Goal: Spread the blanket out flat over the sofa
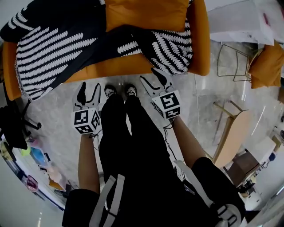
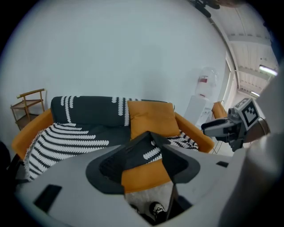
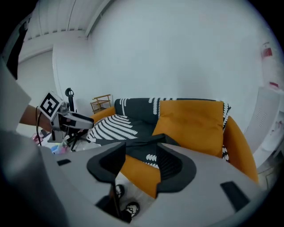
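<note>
Head view: the black-and-white blanket (image 1: 53, 48) is seen rumpled over the orange sofa (image 1: 115, 66) from 10 to 1 o'clock, with an orange cushion (image 1: 146, 13) noted at 12. The left gripper (image 1: 88, 94) and right gripper (image 1: 155, 80) are held near the seat's front edge. Left gripper view: the jaws are parted and nothing is gripped; the blanket is seen beyond, from 9 to 12. Right gripper view: the jaws are likewise parted and empty; the blanket is seen at 11.

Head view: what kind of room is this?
Likely a lounge or office sitting area: an orange sofa draped with a striped blanket, a polished stone-look floor, and a water dispenser against the wall.
</note>
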`<state>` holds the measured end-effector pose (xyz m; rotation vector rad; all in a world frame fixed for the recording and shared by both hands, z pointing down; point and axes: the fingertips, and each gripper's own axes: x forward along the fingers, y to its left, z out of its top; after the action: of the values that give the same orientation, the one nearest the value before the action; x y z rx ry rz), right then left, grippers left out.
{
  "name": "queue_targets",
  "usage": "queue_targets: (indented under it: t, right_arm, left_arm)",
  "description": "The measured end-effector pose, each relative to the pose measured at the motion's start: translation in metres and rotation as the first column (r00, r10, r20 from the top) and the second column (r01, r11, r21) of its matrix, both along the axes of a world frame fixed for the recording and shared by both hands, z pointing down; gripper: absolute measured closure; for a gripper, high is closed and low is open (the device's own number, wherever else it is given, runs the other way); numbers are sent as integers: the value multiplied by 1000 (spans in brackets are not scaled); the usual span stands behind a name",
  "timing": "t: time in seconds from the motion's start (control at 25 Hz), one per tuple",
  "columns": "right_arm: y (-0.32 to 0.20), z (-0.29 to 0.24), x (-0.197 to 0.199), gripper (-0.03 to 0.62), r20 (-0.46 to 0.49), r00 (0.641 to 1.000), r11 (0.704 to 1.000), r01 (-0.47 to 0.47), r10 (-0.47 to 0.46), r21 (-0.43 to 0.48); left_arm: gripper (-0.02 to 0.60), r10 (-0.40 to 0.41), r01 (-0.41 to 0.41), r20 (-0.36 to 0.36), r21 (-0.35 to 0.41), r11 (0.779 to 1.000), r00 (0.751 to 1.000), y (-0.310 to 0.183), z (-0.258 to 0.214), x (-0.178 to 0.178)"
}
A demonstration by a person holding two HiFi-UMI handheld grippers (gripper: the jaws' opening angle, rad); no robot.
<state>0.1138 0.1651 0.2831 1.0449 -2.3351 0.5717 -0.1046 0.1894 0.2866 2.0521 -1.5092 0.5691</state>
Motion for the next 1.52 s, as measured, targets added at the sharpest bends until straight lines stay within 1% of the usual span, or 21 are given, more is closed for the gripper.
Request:
queue_targets:
  t: [0.08, 0.24, 0.44, 0.6, 0.76, 0.92, 1.04, 1.2, 1.36, 1.44, 1.52]
  right_arm:
    - [-8, 22, -5, 368, -17, 1000, 1000, 1, -1, -5]
    - [-20, 61, -13, 368, -34, 999, 999, 11, -13, -50]
    - [-45, 112, -11, 368, -61, 998, 994, 21, -28, -104]
    - [-63, 147, -19, 368, -65, 998, 993, 6, -14, -121]
    - [-79, 183, -23, 368, -101, 995, 991, 0, -14, -132]
    - [-88, 216, -19, 368, -135, 991, 987, -39, 18, -157]
    - [-89, 242, -16, 367, -165, 986, 978, -60, 27, -199]
    - [-97, 267, -11, 364, -205, 977, 964, -108, 57, -243]
    - [-102, 284, -4, 359, -250, 965, 948, -154, 83, -278]
    - [-109, 290, 5, 356, -272, 958, 943, -169, 89, -287]
    - [-116, 295, 10, 346, -289, 952, 939, -184, 98, -290]
  left_arm:
    - [334, -23, 23, 18, -23, 999, 1000, -11, 26, -13]
    - [334, -34, 43, 97, -86, 995, 995, -27, 74, -35]
    - [334, -20, 37, 126, -134, 990, 992, -53, 127, -44]
    - [334, -5, 33, 160, -173, 984, 987, -68, 167, -62]
    - [334, -9, 44, 179, -192, 980, 984, -82, 197, -79]
    - [334, 27, 22, 211, -228, 973, 977, -93, 231, -97]
    - [334, 51, 10, 216, -276, 961, 975, -100, 256, -111]
    - [334, 99, -23, 223, -320, 947, 970, -116, 282, -125]
    - [334, 155, -64, 219, -375, 925, 963, -127, 297, -134]
    - [334, 166, -71, 221, -383, 921, 961, -135, 301, -135]
    - [334, 157, -62, 222, -385, 921, 962, -145, 303, -140]
